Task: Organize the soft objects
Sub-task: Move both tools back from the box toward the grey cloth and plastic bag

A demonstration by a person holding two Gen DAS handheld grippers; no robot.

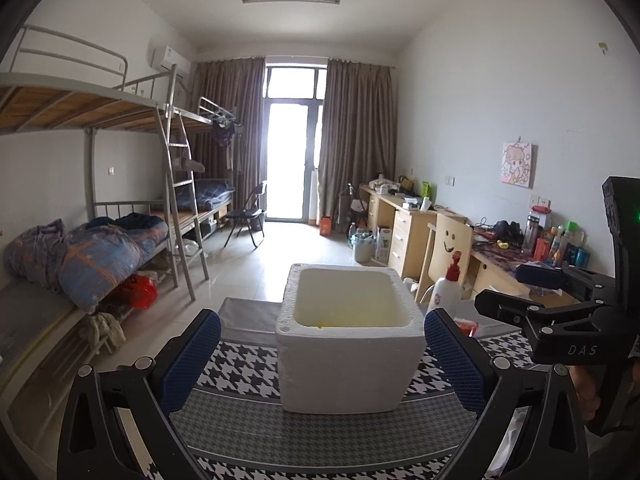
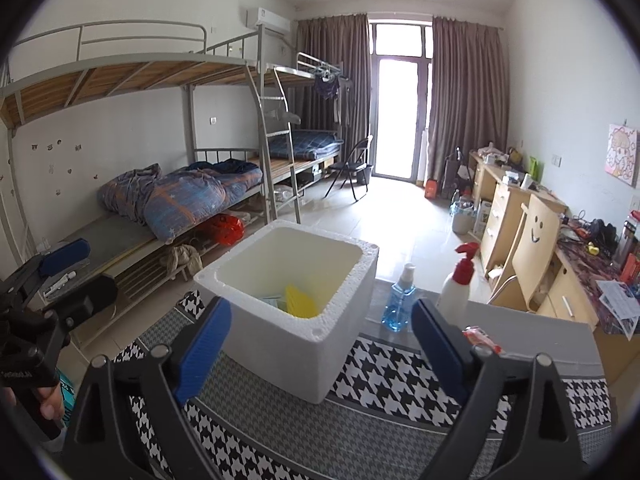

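Observation:
A white foam box [image 1: 349, 340] stands open on the houndstooth cloth [image 1: 320, 436]; it also shows in the right wrist view [image 2: 296, 312]. Inside it lie a yellow soft item [image 2: 300, 300] and a pale green one [image 2: 274, 302]. My left gripper [image 1: 322, 360] is open and empty, its blue pads either side of the box and nearer the camera. My right gripper [image 2: 322, 340] is open and empty, just in front of the box. The right gripper also appears at the right of the left wrist view [image 1: 532, 292], and the left gripper at the left of the right wrist view [image 2: 60, 276].
A white spray bottle with a red top [image 2: 456, 284] and a blue liquid bottle [image 2: 400, 300] stand on the table right of the box. A red packet [image 2: 482, 340] lies by my right finger. Bunk beds [image 2: 180, 184] stand left, desks [image 2: 516, 216] right.

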